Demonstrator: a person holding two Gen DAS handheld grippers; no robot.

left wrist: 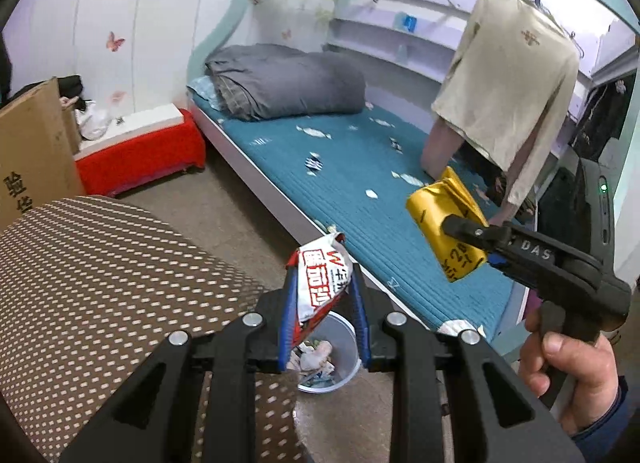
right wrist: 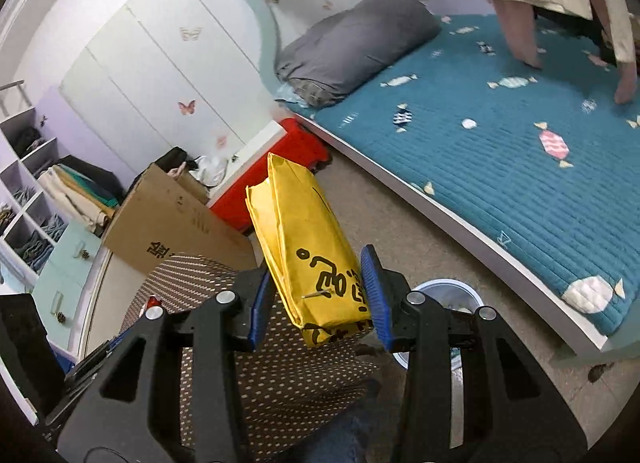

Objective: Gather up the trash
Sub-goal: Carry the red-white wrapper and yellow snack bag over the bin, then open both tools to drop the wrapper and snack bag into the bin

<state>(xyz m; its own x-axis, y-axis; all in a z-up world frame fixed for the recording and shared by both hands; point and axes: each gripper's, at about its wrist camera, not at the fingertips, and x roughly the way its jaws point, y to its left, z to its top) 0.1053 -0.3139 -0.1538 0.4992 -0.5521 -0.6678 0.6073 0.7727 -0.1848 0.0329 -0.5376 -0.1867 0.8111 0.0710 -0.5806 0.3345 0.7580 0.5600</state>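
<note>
You are holding the trash bin [left wrist: 340,347] directly below your left gripper [left wrist: 324,303]. Your right gripper [right wrist: 316,295] is clamping the folded yellow envelope [right wrist: 308,247] at its lower end; it looks light, fairly stiff. The left is pinching a crinkly red-and-white snack wrapper [left wrist: 320,283], probably slippery, at mid-body.
</note>
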